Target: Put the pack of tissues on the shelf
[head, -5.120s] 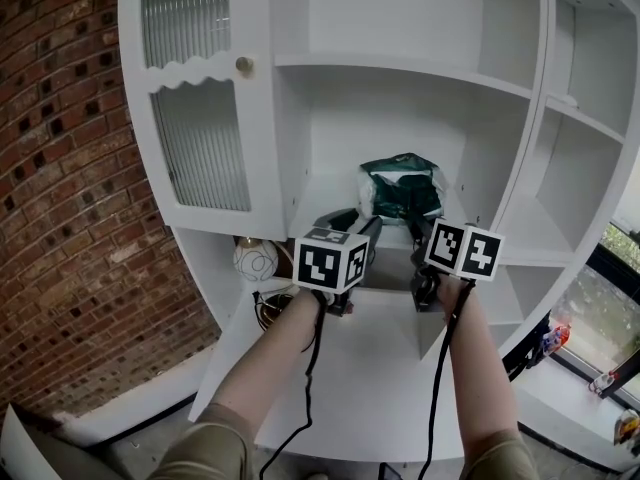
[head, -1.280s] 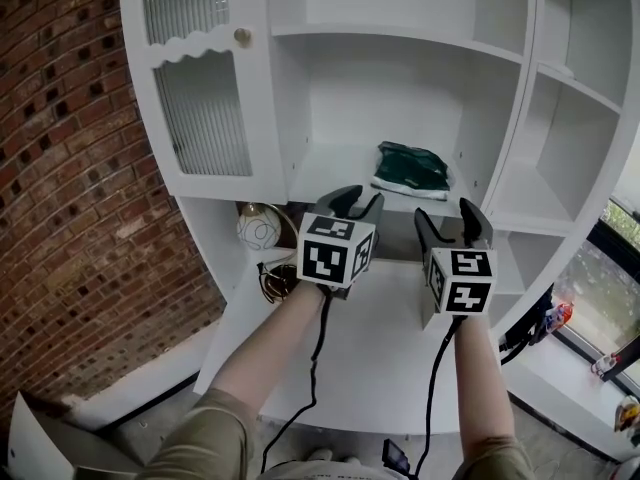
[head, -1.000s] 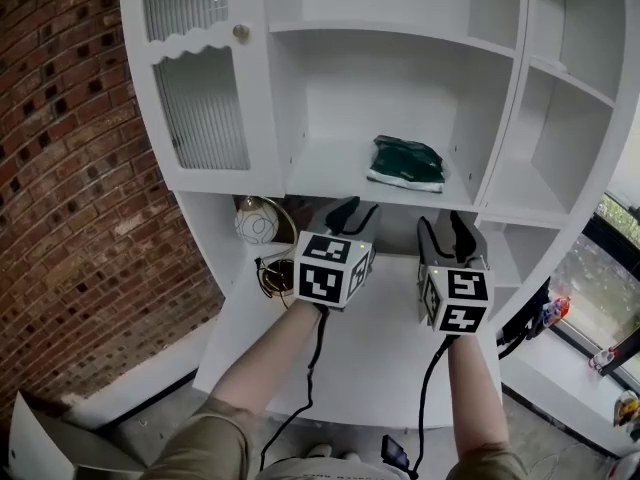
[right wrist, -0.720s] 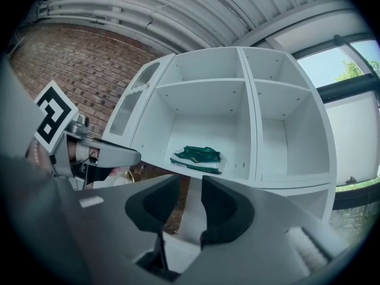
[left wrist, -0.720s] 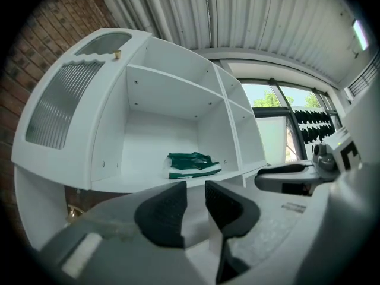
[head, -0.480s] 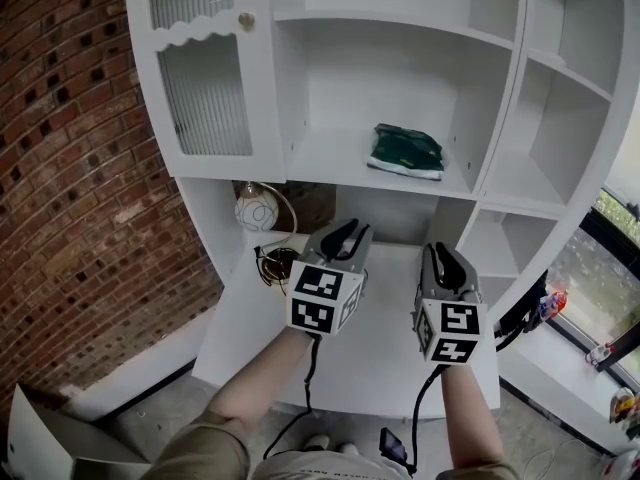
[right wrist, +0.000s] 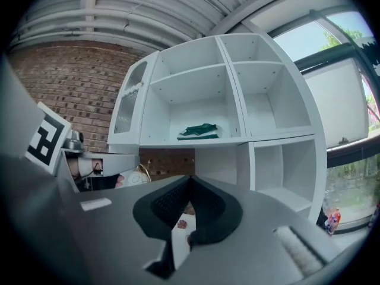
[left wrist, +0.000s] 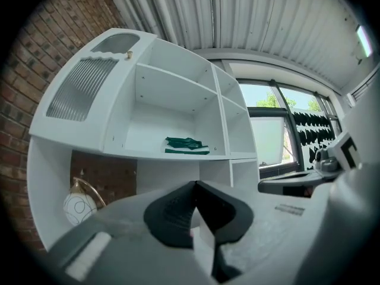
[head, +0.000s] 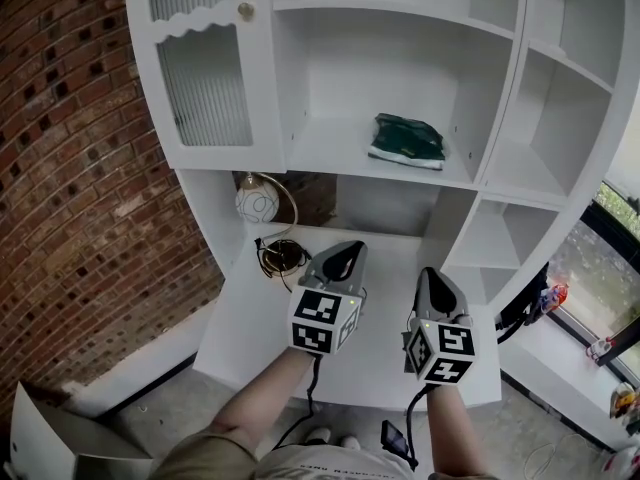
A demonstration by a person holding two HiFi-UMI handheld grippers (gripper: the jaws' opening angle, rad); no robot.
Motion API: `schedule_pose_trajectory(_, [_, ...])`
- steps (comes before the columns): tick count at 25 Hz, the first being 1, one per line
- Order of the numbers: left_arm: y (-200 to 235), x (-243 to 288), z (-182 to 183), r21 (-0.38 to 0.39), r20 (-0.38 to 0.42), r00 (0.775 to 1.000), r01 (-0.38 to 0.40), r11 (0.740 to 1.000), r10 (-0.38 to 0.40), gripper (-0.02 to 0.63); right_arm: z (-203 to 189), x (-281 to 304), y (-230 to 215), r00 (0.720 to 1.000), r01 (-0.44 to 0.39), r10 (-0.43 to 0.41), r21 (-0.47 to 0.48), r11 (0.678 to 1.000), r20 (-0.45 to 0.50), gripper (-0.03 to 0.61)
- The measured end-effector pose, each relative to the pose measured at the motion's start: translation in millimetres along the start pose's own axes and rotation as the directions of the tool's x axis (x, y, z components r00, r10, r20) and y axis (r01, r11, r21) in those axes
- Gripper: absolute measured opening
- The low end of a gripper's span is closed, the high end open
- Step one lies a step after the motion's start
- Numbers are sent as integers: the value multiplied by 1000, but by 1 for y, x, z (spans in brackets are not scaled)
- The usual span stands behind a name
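The green pack of tissues (head: 407,139) lies on the middle shelf (head: 340,158) of the white cabinet; it also shows as the green pack (left wrist: 186,145) in the left gripper view and as the pack (right wrist: 200,130) in the right gripper view. Both grippers hang well below and in front of that shelf, over the lower counter (head: 390,353). My left gripper (head: 345,259) has just been closing and now stands shut with nothing between its jaws. My right gripper (head: 436,286) has likewise closed and is shut and empty.
A round white lamp (head: 256,204) with a brass hoop stands in the lower left niche beside a coiled cable (head: 278,257). A ribbed glass door (head: 205,86) closes the left compartment. A brick wall (head: 70,168) lies left, open side shelves (head: 560,118) right.
Both grippers have dropped lower and back from the shelf, and their jaws went from open to shut, empty. The tissue pack stays on the shelf.
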State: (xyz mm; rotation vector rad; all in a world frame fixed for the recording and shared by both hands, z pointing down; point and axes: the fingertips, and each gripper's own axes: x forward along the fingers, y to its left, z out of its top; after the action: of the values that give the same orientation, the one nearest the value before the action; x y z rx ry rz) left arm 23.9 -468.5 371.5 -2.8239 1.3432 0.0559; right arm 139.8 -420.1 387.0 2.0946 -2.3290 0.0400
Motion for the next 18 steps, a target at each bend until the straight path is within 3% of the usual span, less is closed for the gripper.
schedule_pose_trajectory(11, [-11, -25, -25, -66, 26, 999, -34, 997, 36, 8, -11, -24, 11, 998, 17, -19, 30, 999, 66, 6])
schedule_pose_trajectory(18, [-14, -42, -22, -65, 56, 997, -53, 996, 57, 8, 1, -40, 19, 987, 28, -20, -45, 999, 158, 6])
